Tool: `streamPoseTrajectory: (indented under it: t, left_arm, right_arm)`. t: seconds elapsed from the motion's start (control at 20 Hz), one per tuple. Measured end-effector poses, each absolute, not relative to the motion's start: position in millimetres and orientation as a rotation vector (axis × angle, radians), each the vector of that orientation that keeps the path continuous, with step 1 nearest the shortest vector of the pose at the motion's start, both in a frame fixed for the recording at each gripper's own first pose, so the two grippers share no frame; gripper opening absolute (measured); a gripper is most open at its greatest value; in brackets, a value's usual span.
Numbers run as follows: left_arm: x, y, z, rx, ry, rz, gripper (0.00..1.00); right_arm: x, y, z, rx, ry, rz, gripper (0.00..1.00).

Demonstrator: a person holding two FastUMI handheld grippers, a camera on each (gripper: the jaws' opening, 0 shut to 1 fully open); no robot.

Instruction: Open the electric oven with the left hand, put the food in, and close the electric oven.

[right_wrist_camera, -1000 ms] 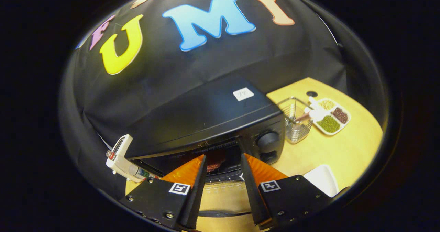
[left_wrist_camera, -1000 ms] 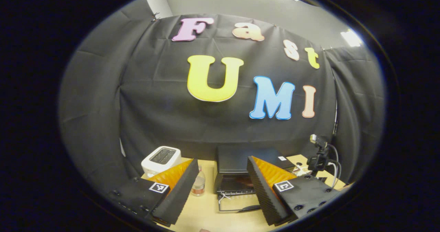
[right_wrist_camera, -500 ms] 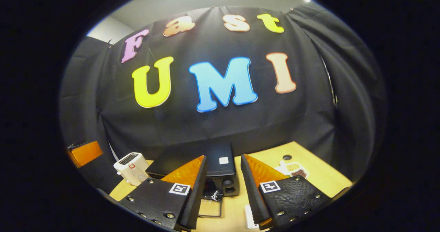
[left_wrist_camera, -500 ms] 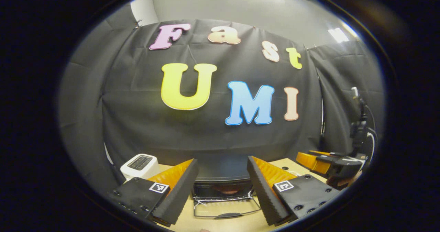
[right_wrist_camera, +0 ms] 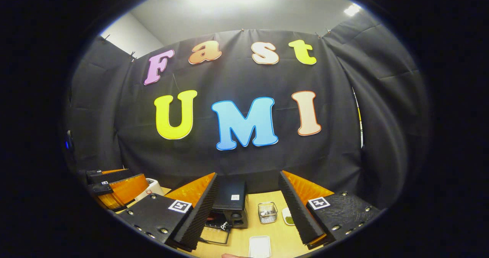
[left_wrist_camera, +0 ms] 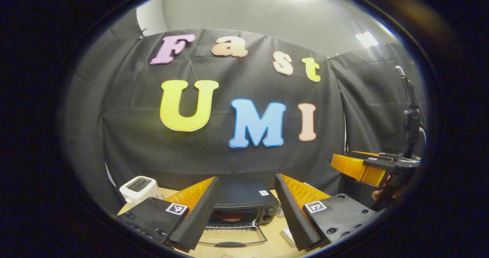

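The black electric oven [left_wrist_camera: 244,200] stands on the wooden table with its glass door [left_wrist_camera: 233,237] folded down flat. A reddish piece of food [left_wrist_camera: 231,216] lies on the rack inside. My left gripper [left_wrist_camera: 247,177] is open, held well back from and above the oven, with nothing between its fingers. In the right gripper view the oven [right_wrist_camera: 231,200] is small and far off, its door [right_wrist_camera: 214,235] down. My right gripper [right_wrist_camera: 248,174] is open and holds nothing. The right gripper [left_wrist_camera: 363,168] also hangs at the right of the left gripper view.
A white toaster [left_wrist_camera: 139,189] stands left of the oven. Right of the oven are a wire basket [right_wrist_camera: 267,212] and a sectioned dish [right_wrist_camera: 288,216]. A white plate [right_wrist_camera: 259,246] lies near the table's front. A camera stand [left_wrist_camera: 410,116] rises at the right.
Both grippers have drawn back and up from the oven, which now looks smaller. The right gripper's fingers have spread wider. The food stays inside and the door stays down.
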State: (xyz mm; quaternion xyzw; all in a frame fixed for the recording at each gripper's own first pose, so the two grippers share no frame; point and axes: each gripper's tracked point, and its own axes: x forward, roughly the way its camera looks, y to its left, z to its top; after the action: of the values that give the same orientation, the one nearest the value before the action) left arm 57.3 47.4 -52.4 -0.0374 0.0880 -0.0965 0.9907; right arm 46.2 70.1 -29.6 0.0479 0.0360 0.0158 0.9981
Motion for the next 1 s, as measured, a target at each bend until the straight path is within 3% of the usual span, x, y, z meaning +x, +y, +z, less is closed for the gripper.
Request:
streamPoseTrajectory:
  t: [0.45, 0.5, 1.0]
  left_arm:
    - [45, 42, -163, -0.064, 0.46, -0.165, 0.93]
    - [41, 44, -177, -0.051, 0.491, -0.163, 0.98]
    - [-11, 51, -324, -0.042, 0.948, -0.124, 0.99]
  right_arm:
    - [46, 38, -30, 0.132, 0.1, 0.011, 0.95]
    - [46, 37, -31, 0.132, 0.099, 0.005, 0.95]
    - [34, 10, -63, 0.179, 0.188, -0.062, 0.95]
